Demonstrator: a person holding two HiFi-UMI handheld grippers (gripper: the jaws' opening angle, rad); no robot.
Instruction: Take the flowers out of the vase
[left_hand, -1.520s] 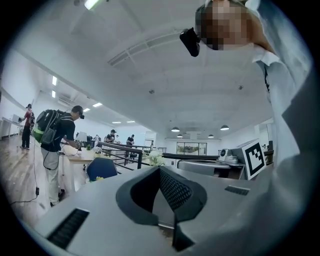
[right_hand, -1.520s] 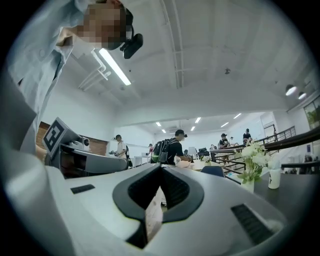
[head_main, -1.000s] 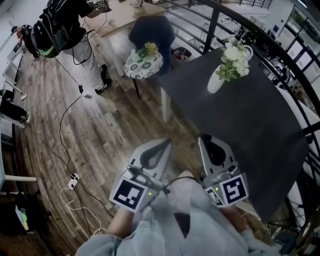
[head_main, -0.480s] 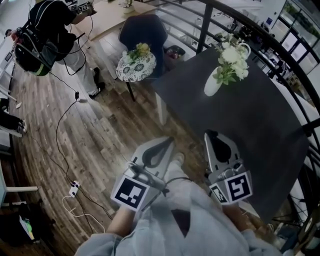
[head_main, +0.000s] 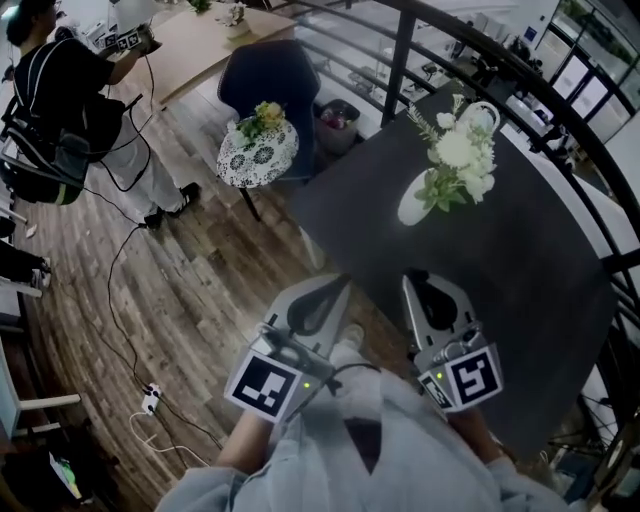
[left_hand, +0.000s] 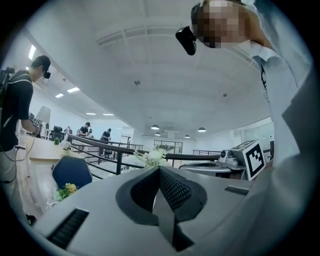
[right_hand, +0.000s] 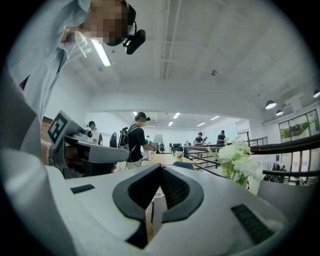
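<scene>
A dark grey square table stands on the brown wooden floor. Near its corner is a small round table with a white lacy cloth, with a bunch of yellow flowers on top. A dark blue chair is just behind it. A person in black clothes stands at the far left.

- Vase: in the head view, mouth and neck covered by the flowers. In the left gripper view it is wholly hidden behind the left tongs, with only blossom tops showing. In the right gripper view its foot is hidden behind the right tongs.
- Standing person: head cut off by the top left edge.
- Bin beside the chair: contents too small to tell.
</scene>
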